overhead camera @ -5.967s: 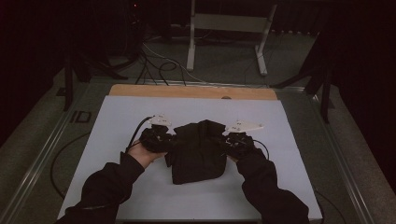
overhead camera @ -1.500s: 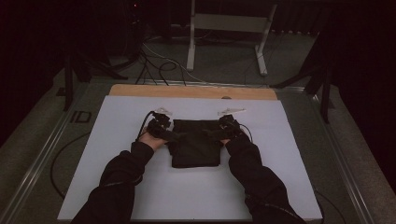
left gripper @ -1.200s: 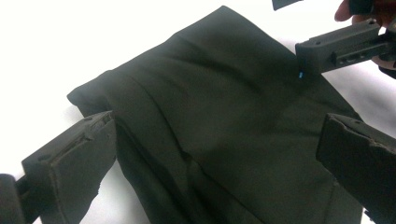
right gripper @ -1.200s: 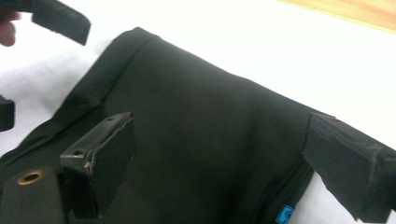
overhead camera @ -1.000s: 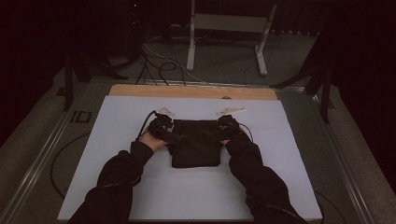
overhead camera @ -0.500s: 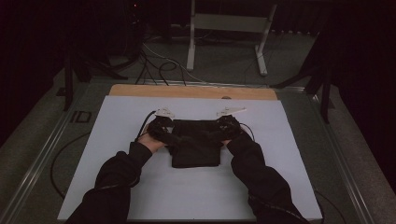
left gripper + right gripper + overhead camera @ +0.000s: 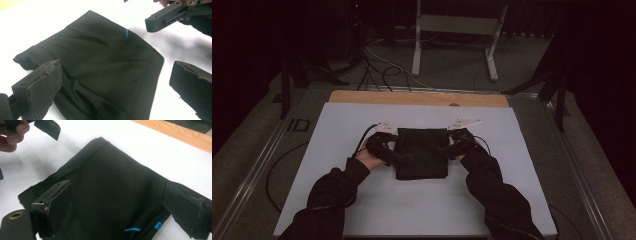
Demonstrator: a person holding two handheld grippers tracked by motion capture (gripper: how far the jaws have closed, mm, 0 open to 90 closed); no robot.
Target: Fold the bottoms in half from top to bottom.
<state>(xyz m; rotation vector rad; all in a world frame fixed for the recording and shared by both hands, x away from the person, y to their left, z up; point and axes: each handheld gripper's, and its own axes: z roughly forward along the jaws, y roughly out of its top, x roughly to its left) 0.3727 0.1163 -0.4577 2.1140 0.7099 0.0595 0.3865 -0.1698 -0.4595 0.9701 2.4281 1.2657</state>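
A black garment [image 7: 422, 152] lies folded into a flat rectangle on the white table top [image 7: 522, 200]. My left gripper [image 7: 391, 154] is at its left edge and my right gripper [image 7: 450, 148] at its right edge. In the left gripper view the garment [image 7: 100, 62] spreads under my left gripper [image 7: 115, 85], whose jaws stand wide apart and open over it. In the right gripper view my right gripper [image 7: 120, 207] is open too, with its jaws straddling the cloth [image 7: 112, 185]. Small blue marks [image 7: 132, 229] show near that edge of the cloth.
A wooden strip [image 7: 412, 97] runs along the table's far edge. Behind it on the floor are a metal stand [image 7: 452, 30] and loose cables [image 7: 377, 65]. White surface lies free on all sides of the garment.
Six seconds ago the garment was bunched up between the grippers; it now lies flat and folded. Over the last second both hands slid slightly down its sides.
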